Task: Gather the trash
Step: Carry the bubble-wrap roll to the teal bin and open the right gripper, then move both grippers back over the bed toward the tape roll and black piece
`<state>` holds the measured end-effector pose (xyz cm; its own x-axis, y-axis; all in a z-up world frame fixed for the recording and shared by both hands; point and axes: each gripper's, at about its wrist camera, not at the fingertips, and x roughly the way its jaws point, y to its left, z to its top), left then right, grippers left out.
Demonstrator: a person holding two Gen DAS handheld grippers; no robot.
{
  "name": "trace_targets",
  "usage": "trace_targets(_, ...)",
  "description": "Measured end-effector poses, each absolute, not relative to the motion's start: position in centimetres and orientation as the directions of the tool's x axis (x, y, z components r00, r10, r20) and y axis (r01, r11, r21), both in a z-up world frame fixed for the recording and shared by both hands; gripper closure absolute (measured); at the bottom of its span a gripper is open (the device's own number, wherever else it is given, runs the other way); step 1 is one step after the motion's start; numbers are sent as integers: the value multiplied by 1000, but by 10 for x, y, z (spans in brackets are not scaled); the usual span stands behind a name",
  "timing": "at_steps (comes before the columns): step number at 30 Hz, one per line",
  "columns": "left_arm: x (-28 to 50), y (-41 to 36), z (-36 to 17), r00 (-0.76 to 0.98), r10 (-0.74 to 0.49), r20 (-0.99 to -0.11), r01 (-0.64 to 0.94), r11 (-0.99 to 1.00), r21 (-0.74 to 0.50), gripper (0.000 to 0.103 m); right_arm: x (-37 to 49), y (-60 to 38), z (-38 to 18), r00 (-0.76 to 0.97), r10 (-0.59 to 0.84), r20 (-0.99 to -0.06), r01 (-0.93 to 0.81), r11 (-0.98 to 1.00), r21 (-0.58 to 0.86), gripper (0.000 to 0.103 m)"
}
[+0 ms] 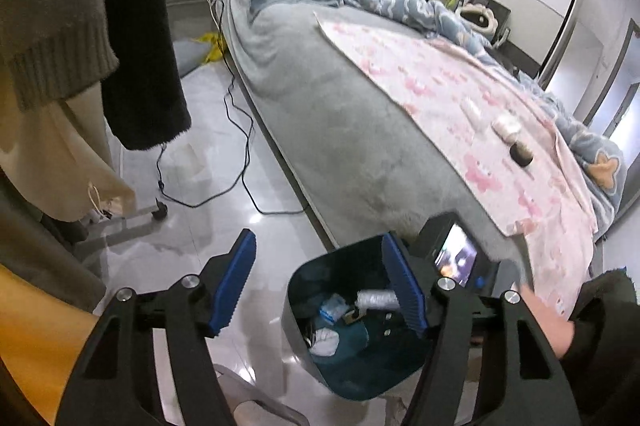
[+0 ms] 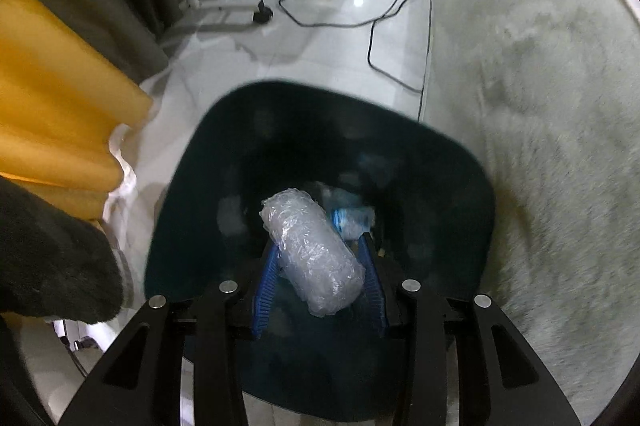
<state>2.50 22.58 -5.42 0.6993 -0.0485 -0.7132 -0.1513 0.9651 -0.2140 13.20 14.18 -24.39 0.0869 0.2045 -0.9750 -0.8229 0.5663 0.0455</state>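
Right tool [image 2: 320, 266]: hanging over the open mouth of the dark trash bin [image 2: 192, 185], its blue fingers [image 2: 266, 286] standing on either side of a roll of clear bubble wrap [image 2: 314, 252]. The roll is lying tilted between the fingers; whether they are pressing on it or only flanking it cannot be told. Below it in the bin, a blue-and-white crumpled wrapper [image 2: 352, 222] is lying among dim, blurred rubbish.

Left tool [image 1: 320, 290]: hovering above the floor with its jaws spread wide and gripping nothing. Its left finger [image 1: 234, 282] is showing over the glossy tiles [image 1: 260, 234], its right one over the bin.

Trash bin, left view [image 1: 292, 310]: standing on the floor just beside the bed [image 1: 340, 105], holding the bubble-wrap roll [image 1: 376, 300] and white and blue scraps.

Bed: covered with a grey blanket and a pink patterned sheet [image 1: 460, 85]. A pale roll [image 1: 506, 127] and a dark cylinder [image 1: 522, 155] are lying on the sheet, close together.

Floor: a black cable [image 1: 240, 153] is trailing along the side of the bed.
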Motion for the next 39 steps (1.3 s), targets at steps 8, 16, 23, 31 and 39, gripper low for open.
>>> trace_targets(8,10,226,-26,774,-34,-633,-140,965,-223,37,125,136,-259,79,142,-987,-813,582,19,54)
trace_targets(16,4,225,-2,829,0,-559,-152,962,-226,37,111,134,-253,91,129,-987,-818,575,0,34)
trace_targets(23,3,219,19,876,16,-483,-155,956,-250,34,104,126,-215,138,208,-968,-823,568,4,30)
trace_targets(31,18,186,32,900,-39,-435,-70,970,-233,20,110,106,-151,187,395,-900,-819,568,79,26)
trace_targets(39,40,153,38,919,-68,-389,-17,977,-212,11,123,71,-95,305,502,-809,-815,577,51,23)
